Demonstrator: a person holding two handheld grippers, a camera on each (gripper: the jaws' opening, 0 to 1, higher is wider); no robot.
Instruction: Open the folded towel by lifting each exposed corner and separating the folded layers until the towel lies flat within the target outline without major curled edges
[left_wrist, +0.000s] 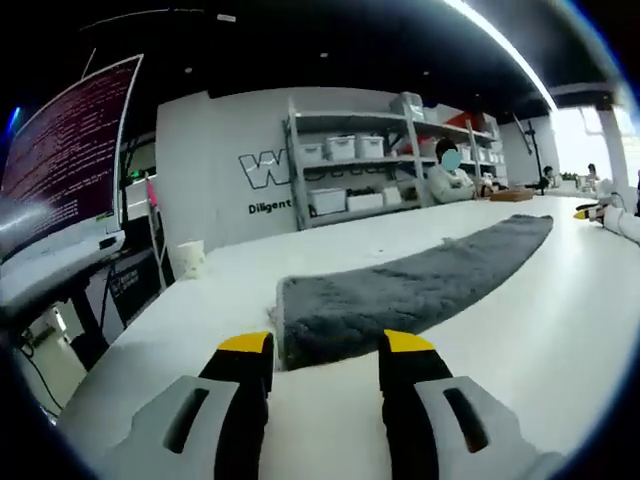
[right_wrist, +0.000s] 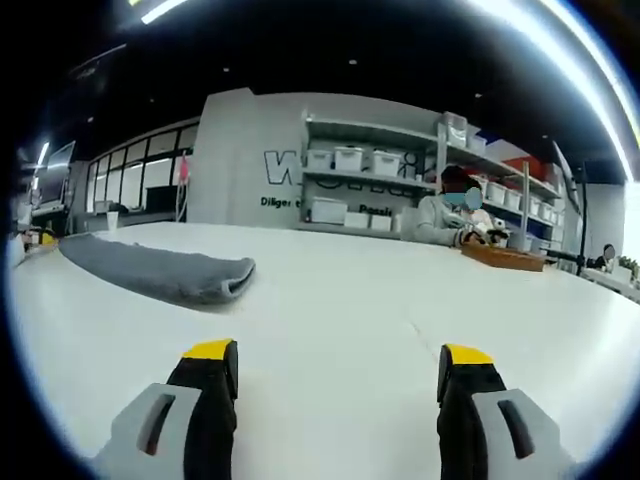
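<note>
The grey towel (left_wrist: 410, 285) lies folded into a long strip on the white table (left_wrist: 560, 330). In the left gripper view its near end sits just beyond the left tongs (left_wrist: 327, 350), whose yellow-tipped jaws stand spread and hold nothing, low over the table. The strip runs away from them up and to the right. A white cup (left_wrist: 190, 258) stands near the table's far edge, and a monitor (left_wrist: 65, 165) with lines of text rises at the left.

In the right gripper view the towel (right_wrist: 160, 268) lies to the left, well apart from the right tongs (right_wrist: 338, 362); its rounded folded end points toward the middle of the table (right_wrist: 400, 300). The right tongs are spread wide and hold nothing, hovering low above bare table.

Behind the table stands a grey shelf (right_wrist: 375, 185) with white bins against a grey wall with lettering. A person (right_wrist: 445, 215) sits at the far side near a wooden tray (right_wrist: 505, 257).
</note>
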